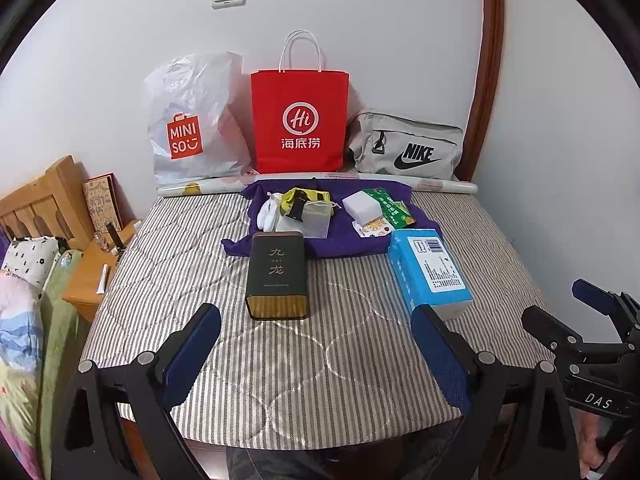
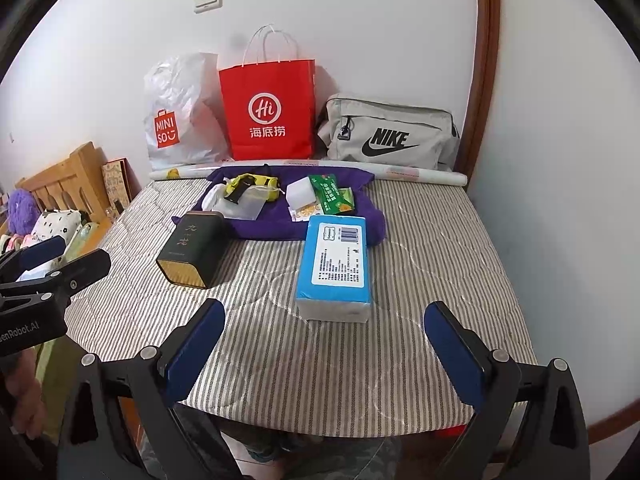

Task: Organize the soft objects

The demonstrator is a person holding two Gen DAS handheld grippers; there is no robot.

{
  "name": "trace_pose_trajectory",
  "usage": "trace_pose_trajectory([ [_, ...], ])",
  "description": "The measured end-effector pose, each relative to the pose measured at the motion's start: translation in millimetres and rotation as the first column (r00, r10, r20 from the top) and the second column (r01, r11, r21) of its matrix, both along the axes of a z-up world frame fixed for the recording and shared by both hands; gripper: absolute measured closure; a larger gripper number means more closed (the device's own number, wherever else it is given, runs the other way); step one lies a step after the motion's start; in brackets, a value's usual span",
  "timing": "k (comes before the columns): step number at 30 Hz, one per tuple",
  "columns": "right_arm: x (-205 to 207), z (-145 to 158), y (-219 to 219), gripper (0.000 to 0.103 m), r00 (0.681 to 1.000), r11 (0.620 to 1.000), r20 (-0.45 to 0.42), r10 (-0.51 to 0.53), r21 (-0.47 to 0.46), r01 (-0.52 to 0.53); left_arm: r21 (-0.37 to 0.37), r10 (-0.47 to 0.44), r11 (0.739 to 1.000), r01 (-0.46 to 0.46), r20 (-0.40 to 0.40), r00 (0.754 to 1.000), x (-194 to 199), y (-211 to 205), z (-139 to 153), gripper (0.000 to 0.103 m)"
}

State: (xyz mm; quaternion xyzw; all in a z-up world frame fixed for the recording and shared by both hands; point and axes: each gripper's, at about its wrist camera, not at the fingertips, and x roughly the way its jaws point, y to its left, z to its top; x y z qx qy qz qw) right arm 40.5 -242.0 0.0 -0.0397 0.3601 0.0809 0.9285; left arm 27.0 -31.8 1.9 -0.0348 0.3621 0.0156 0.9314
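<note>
Both hand-held grippers, left (image 1: 316, 356) and right (image 2: 324, 354), gape empty before the purple cloth (image 2: 280, 220); tissue pack (image 2: 336, 264) touching its near edge.

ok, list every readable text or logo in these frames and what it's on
"MINISO": white plastic bag
"Hi" and "海底捞": red paper bag
"NIKE" with swoosh: grey pouch
"九龙": dark tin
"DAS": right gripper body, seen in left wrist view
"...enRobot.AI", cut off: left gripper body, seen in right wrist view
Blue tissue pack label, green packet: too small to read
</note>
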Motion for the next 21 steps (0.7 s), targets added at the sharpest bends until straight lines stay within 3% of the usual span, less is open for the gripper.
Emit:
trace_pose_trajectory([
  [21, -5.7, 3.7, 2.1, 0.004, 1.0, 1.0, 0.01, 0.008, 0.001, -0.008, 0.0, -0.003, 1.0, 0.003, 0.002, 1.0, -3.9, 0.0, 1.0, 0.007],
])
